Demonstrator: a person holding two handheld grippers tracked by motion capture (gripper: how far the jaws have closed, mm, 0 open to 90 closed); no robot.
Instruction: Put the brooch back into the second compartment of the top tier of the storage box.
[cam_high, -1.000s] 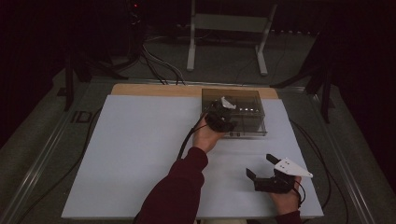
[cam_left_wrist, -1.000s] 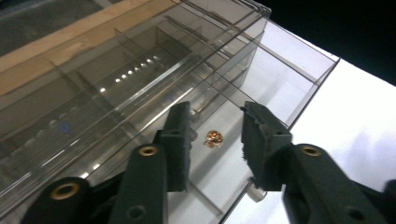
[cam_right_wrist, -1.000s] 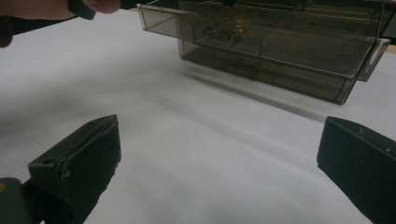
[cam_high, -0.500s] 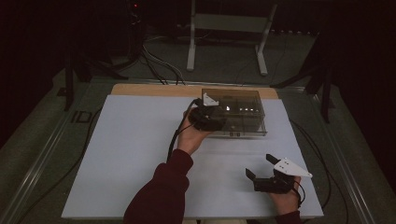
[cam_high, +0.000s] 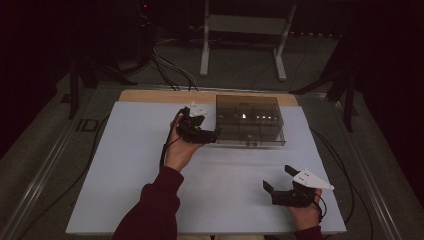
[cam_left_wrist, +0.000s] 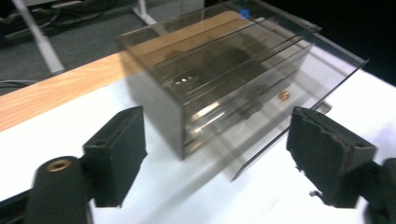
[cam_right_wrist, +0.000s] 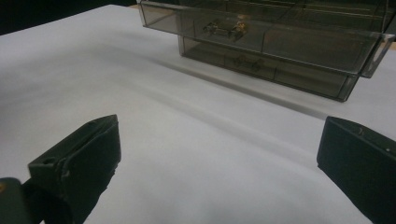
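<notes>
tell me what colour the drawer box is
Smoky grey see-through plastic; the drawer box shows best in the left gripper view.

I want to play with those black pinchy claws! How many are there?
2. The left gripper is up by the left end of the smoky plastic drawer box, jaws open. The right gripper rests near the table's front right, jaws open.

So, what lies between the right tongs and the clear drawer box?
Nothing: in the right gripper view, bare white table runs from the open right tongs up to the drawer box.
</notes>
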